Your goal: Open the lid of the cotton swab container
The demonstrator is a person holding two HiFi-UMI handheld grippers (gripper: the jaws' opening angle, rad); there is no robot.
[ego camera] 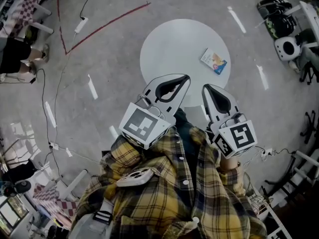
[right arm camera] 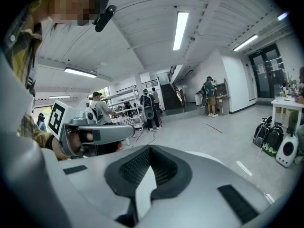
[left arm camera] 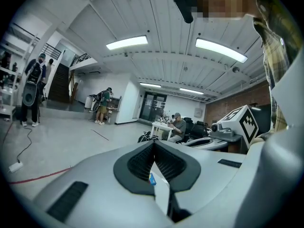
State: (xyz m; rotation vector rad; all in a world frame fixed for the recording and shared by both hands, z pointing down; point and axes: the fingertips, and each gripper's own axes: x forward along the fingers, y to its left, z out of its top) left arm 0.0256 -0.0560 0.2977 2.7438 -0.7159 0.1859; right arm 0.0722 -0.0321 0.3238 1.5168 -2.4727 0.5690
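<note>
The cotton swab container (ego camera: 214, 61) is a small flat blue-and-white box lying on the right side of a round white table (ego camera: 169, 49), lid closed. My left gripper (ego camera: 186, 77) is held at the table's near edge, jaws shut and empty, well short and left of the box. A sliver of the box (left arm camera: 152, 178) shows through the gap under the left gripper's (left arm camera: 153, 145) closed tips. My right gripper (ego camera: 205, 86) hovers just beside the left one, below the box, shut with nothing in it. In the right gripper view its jaws (right arm camera: 150, 148) meet over the white tabletop, and the left gripper (right arm camera: 95, 134) shows alongside.
A red tape line (ego camera: 107, 25) and cables with a power strip (ego camera: 81, 24) cross the grey floor left of the table. Bags and a white device (ego camera: 286, 48) stand at the far right. A seated person (ego camera: 17, 56) is at the left edge. Checkered tables sit at the corners.
</note>
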